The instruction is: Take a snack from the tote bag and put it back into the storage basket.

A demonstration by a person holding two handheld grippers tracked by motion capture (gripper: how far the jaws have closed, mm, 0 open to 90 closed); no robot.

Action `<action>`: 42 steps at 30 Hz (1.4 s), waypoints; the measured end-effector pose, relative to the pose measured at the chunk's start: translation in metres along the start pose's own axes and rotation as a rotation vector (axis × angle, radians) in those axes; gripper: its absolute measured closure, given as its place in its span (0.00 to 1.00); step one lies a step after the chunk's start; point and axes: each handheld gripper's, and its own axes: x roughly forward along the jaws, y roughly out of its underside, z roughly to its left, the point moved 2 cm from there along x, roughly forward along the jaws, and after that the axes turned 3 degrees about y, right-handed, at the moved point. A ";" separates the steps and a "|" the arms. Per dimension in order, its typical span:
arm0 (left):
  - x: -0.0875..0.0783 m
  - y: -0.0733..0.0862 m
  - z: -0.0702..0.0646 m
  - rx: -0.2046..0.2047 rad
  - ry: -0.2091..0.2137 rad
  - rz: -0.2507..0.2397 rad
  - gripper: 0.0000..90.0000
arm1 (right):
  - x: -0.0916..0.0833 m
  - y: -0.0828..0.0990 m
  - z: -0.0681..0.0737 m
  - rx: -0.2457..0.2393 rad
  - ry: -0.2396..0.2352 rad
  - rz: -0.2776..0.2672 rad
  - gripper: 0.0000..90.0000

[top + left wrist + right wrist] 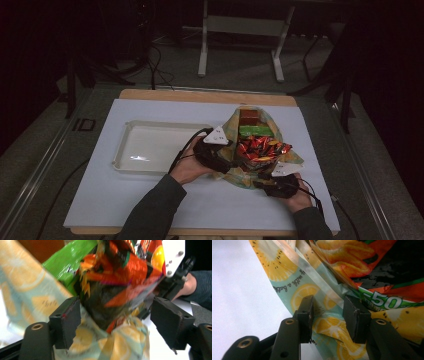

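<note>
A lemon-print bag (289, 156) lies open on the white mat, holding a red and orange snack packet (260, 147), a green packet (255, 131) and a brown one (249, 116). My left gripper (234, 152) is at the bag's left side. In the left gripper view its jaws (115, 317) stand wide open, with the blurred red packet (120, 277) and bag cloth (25, 277) between them but not pinched. My right gripper (266, 178) sits at the bag's near right corner. Its pads (328, 312) stand apart over the bag's rim (287, 277), not pressing it.
An empty white tray (120, 150) sits left of the bag on the white mat (150, 200). The other hand (187, 287) and the right gripper's grey plate (173, 255) show beyond the packet. Dark floor, cables and a metal table frame (240, 30) lie past the far edge.
</note>
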 end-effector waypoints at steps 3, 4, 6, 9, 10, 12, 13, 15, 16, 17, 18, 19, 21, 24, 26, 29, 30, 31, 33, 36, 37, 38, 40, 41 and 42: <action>0.008 -0.004 0.001 0.009 0.012 -0.001 0.22 | 0.000 0.000 0.000 0.002 -0.002 0.000 0.67; 0.010 -0.005 0.001 0.009 0.014 0.003 0.21 | 0.000 0.000 0.000 0.003 -0.002 0.000 0.67; 0.015 -0.007 0.002 0.017 0.020 0.009 0.20 | 0.000 0.000 0.000 0.003 -0.003 0.001 0.67; 0.022 -0.010 0.001 0.033 0.030 0.019 0.19 | 0.000 0.000 0.000 0.004 -0.004 0.001 0.66; 0.024 -0.010 0.000 0.038 0.030 0.022 0.18 | 0.000 0.000 0.000 0.004 -0.004 0.001 0.66; 0.028 -0.011 0.000 0.047 0.023 0.027 0.17 | 0.000 0.000 0.000 0.004 -0.005 0.000 0.66; 0.029 -0.011 0.000 0.048 0.019 0.028 0.17 | 0.000 0.000 0.000 0.004 -0.005 0.000 0.66; 0.031 -0.012 0.001 0.053 0.017 0.024 0.16 | 0.000 0.000 0.000 0.003 -0.006 -0.001 0.66; 0.032 -0.013 0.000 0.052 0.014 0.019 0.16 | 0.000 0.000 0.000 0.005 -0.005 0.000 0.66; 0.032 -0.013 0.000 0.058 0.014 0.014 0.16 | 0.000 0.000 0.000 0.005 -0.005 0.001 0.66; 0.032 -0.014 0.000 0.061 0.014 0.010 0.16 | 0.000 0.000 0.000 0.006 -0.006 0.001 0.66; 0.033 -0.015 -0.001 0.067 0.013 0.011 0.15 | 0.000 0.000 0.000 0.007 -0.006 0.001 0.66; 0.034 -0.016 -0.001 0.075 0.011 0.008 0.15 | 0.000 0.000 0.000 0.007 -0.007 0.001 0.66; 0.035 -0.017 -0.002 0.077 0.018 0.003 0.14 | 0.000 0.000 0.000 0.006 -0.007 0.001 0.66; 0.036 -0.018 -0.002 0.079 0.014 0.005 0.15 | 0.000 0.000 0.000 0.006 -0.007 0.001 0.66; 0.036 -0.018 -0.002 0.090 -0.010 0.003 0.25 | 0.000 0.000 0.000 0.005 -0.007 0.000 0.66; 0.036 -0.018 -0.001 0.092 -0.015 0.002 0.28 | 0.000 0.000 0.000 0.004 -0.007 -0.001 0.66; 0.036 -0.018 -0.001 0.092 -0.023 0.002 0.32 | 0.000 0.000 0.000 0.004 -0.007 -0.001 0.66; 0.036 -0.018 0.000 0.098 -0.038 0.008 0.37 | 0.000 0.000 0.000 0.004 -0.007 0.000 0.66; 0.036 -0.017 0.001 0.101 -0.051 0.011 0.47 | 0.000 0.000 0.000 0.003 -0.006 0.000 0.66; 0.035 -0.017 0.001 0.100 -0.046 0.009 0.50 | 0.000 0.000 0.000 0.003 -0.006 0.000 0.66; 0.034 -0.016 0.001 0.102 -0.046 0.004 0.59 | 0.000 0.000 0.000 0.003 -0.007 0.000 0.66; 0.033 -0.016 0.002 0.098 -0.048 0.006 0.63 | 0.000 0.000 0.000 0.004 -0.005 0.001 0.66; 0.032 -0.015 0.001 0.099 -0.046 0.006 0.65 | 0.000 0.000 0.000 0.004 -0.005 0.001 0.66; 0.030 -0.015 0.002 0.100 -0.042 0.006 0.68 | 0.000 0.000 0.000 0.002 -0.006 0.000 0.66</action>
